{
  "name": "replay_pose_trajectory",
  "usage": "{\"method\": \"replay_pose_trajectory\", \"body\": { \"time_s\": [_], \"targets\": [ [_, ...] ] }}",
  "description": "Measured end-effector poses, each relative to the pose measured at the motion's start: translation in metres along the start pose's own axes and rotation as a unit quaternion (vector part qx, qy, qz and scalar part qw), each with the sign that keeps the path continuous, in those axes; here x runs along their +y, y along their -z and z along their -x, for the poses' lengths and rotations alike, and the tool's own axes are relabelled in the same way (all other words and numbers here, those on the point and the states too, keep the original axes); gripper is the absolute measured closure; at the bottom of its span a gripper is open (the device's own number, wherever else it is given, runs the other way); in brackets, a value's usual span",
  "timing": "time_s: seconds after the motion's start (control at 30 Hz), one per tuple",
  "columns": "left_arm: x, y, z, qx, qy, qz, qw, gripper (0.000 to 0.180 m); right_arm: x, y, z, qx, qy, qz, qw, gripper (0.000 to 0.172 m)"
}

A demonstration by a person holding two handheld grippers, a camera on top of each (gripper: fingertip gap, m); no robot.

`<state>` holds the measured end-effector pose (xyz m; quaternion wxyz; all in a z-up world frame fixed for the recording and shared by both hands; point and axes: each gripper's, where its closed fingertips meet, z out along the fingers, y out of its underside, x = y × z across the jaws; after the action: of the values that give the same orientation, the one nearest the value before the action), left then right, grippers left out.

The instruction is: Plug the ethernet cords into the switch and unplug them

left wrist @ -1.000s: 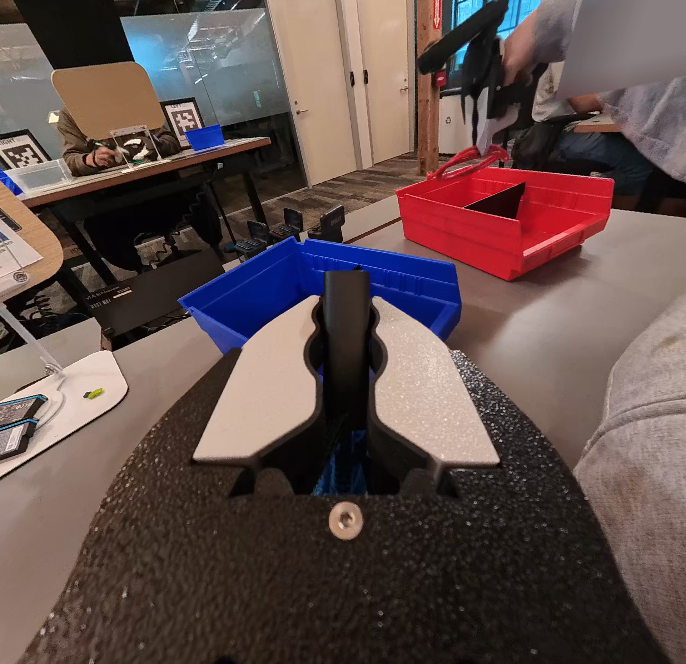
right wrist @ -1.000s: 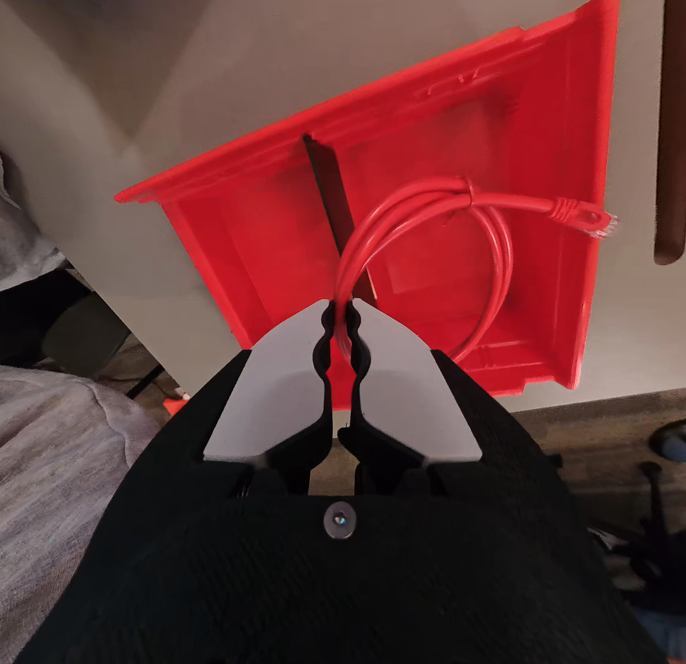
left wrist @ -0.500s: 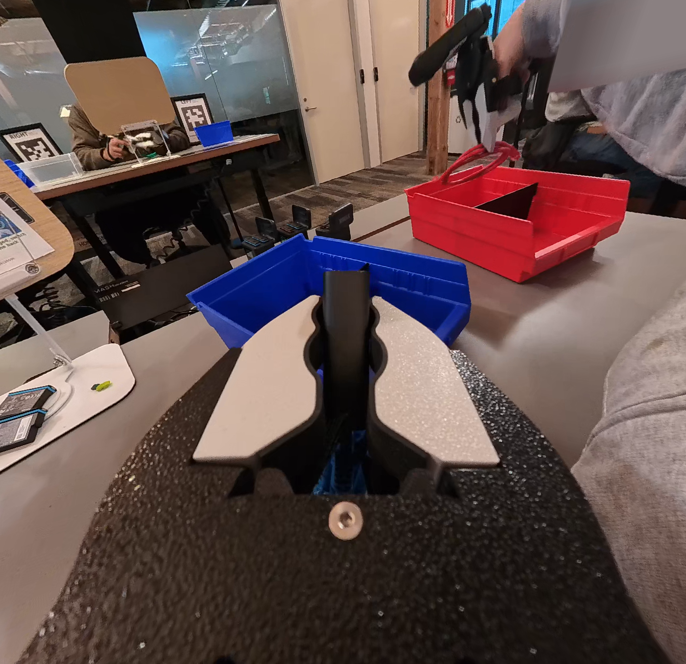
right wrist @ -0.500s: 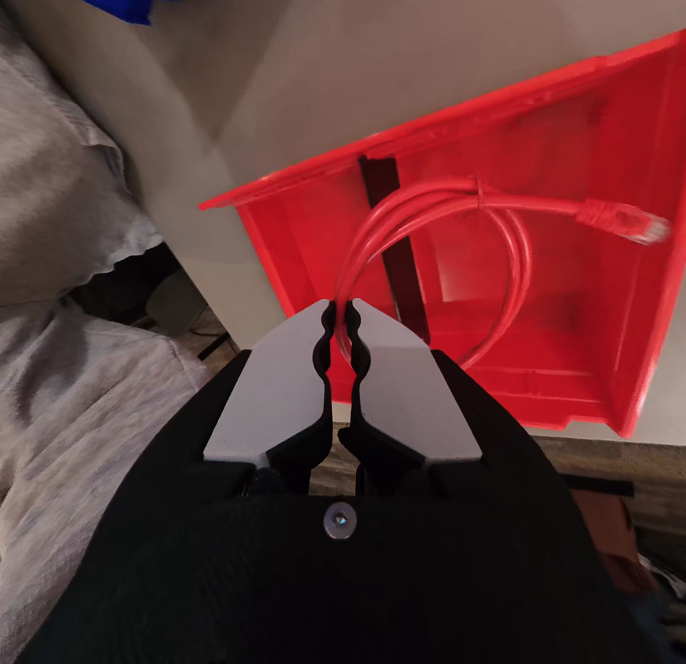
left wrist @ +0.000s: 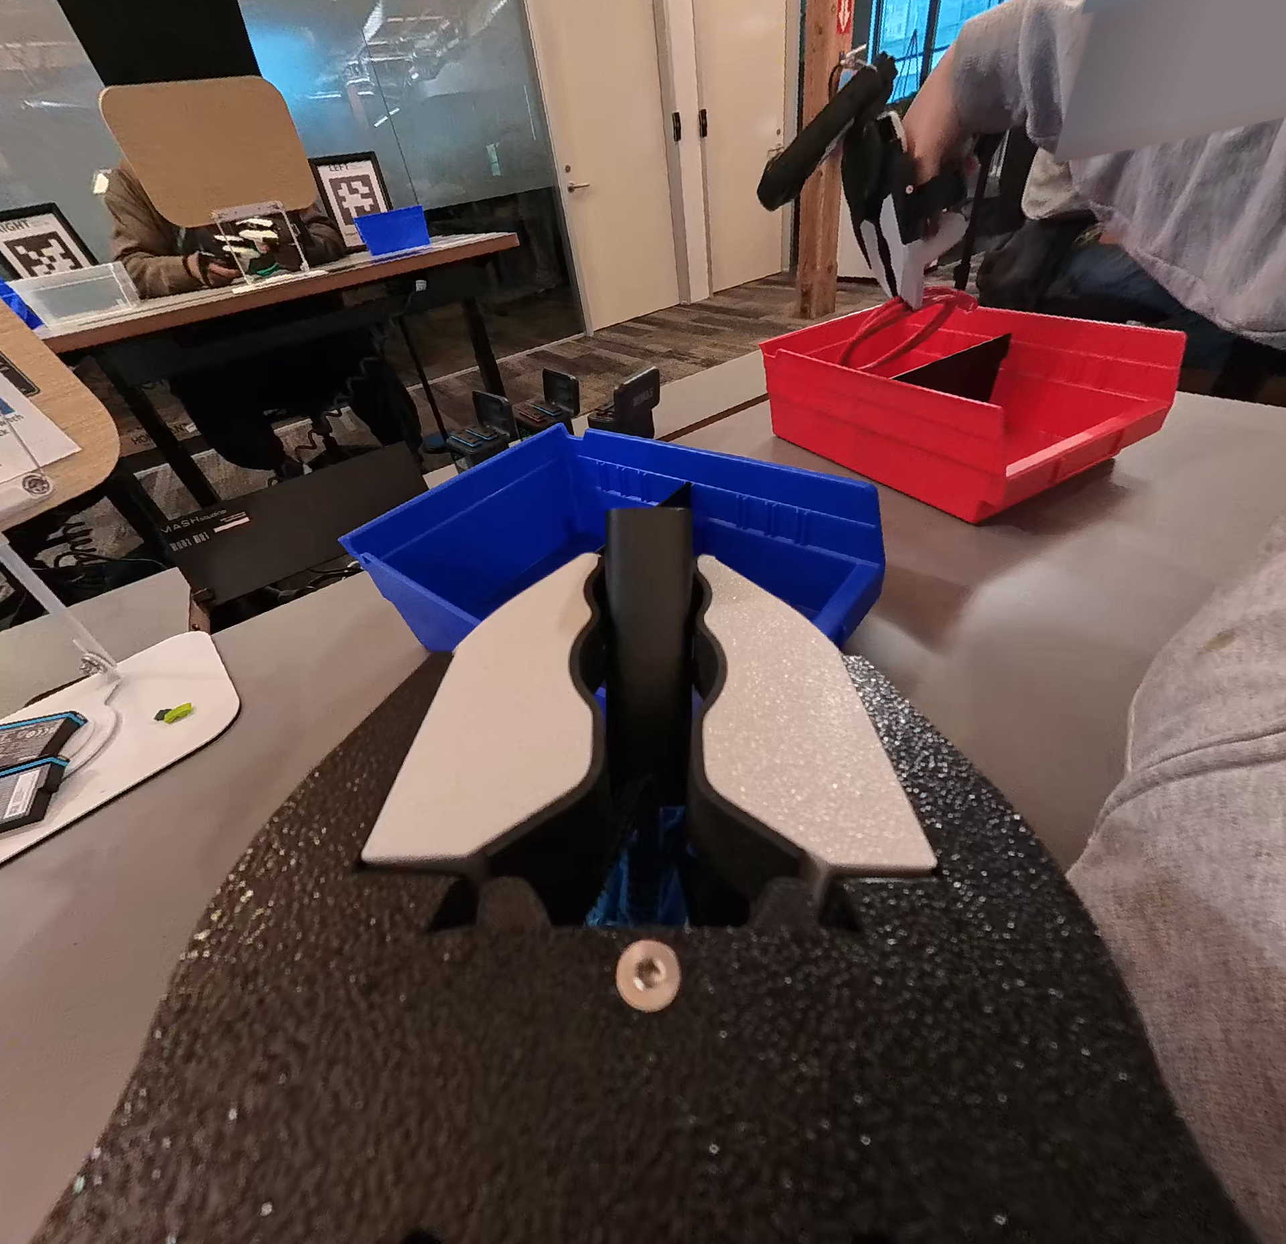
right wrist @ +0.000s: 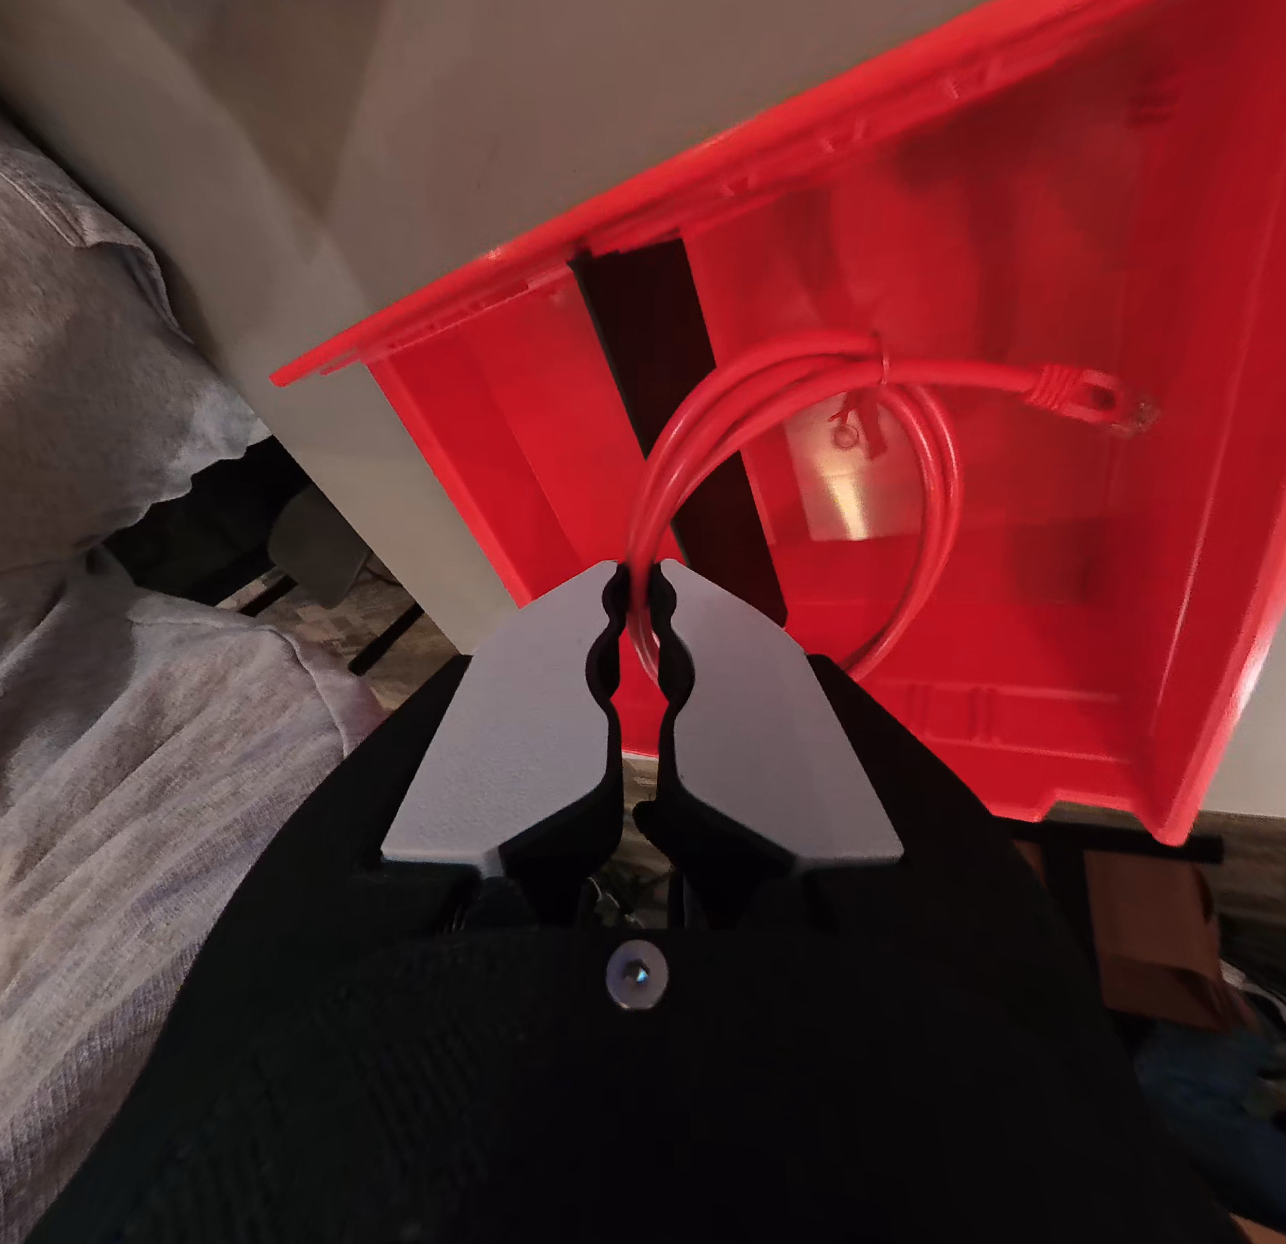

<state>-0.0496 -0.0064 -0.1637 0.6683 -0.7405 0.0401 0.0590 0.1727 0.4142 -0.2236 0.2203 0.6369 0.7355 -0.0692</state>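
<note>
Right gripper [right wrist: 639, 570] is pinching the coiled red ethernet cord [right wrist: 932, 487], light and floppy; better gripping the stiff plug [right wrist: 1072, 397]; left gripper [left wrist: 647, 570] is clamping a rigid black switch [left wrist: 647, 626].

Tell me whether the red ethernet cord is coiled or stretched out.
Coiled. The red ethernet cord hangs in a tied loop from the right gripper, one plug sticking out, over the red bin.

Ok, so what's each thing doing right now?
Left hand-held gripper: clamped on black switch.
Right hand-held gripper: pinching red cord, coiled, tied, unplugged.
Red bin: under the cord.
Blue bin: on table, nothing visible inside.
</note>
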Motion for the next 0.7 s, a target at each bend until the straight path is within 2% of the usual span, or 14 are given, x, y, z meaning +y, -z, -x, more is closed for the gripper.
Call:
{"method": "replay_pose_trajectory", "body": {
  "time_s": [0.43,0.6,0.7],
  "targets": [
    [0.0,-0.005,-0.002,0.004,-0.004,0.007,1.0,0.16,0.001,0.009,0.008,0.028,0.023,-0.013,0.999,0.167],
    [-0.003,-0.001,0.001,-0.003,-0.003,-0.002,1.0,0.16,0.002,0.019,0.05,0.052,0.082,-0.073,0.993,0.167],
    [-0.005,0.001,0.004,-0.005,0.0,-0.012,1.0,0.16,0.016,0.006,0.089,0.047,0.12,-0.072,0.989,0.167]
  ]
}}
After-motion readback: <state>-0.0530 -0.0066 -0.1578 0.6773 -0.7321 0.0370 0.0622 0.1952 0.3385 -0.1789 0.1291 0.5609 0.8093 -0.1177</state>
